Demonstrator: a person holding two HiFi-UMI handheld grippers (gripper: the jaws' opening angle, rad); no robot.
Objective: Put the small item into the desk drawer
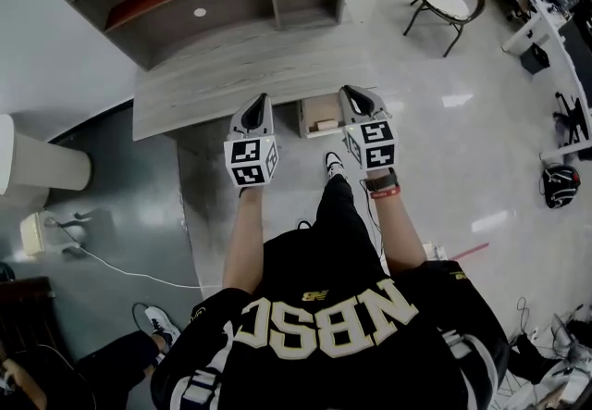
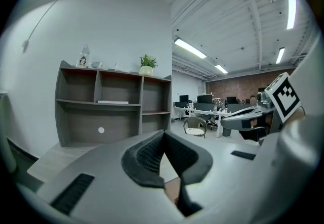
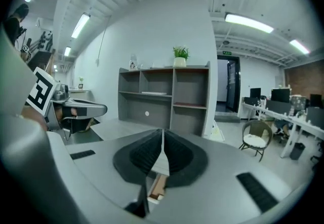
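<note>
My left gripper (image 1: 262, 99) hangs over the near edge of the desk (image 1: 199, 89), jaws together with nothing between them. Just right of it, the open drawer (image 1: 304, 118) holds the small pale item (image 1: 326, 125). My right gripper (image 1: 349, 92), at the drawer's right side, is likewise closed and empty.

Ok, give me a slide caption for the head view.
Left tool and right tool, both shut, held at the desk with its drawer open.

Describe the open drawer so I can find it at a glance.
Find the long grey desk that carries the shelf unit. Under its near edge, right of centre, the drawer sticks out beside the right gripper. It is the only pulled-out box there, pale wood inside, holding a small item.
</note>
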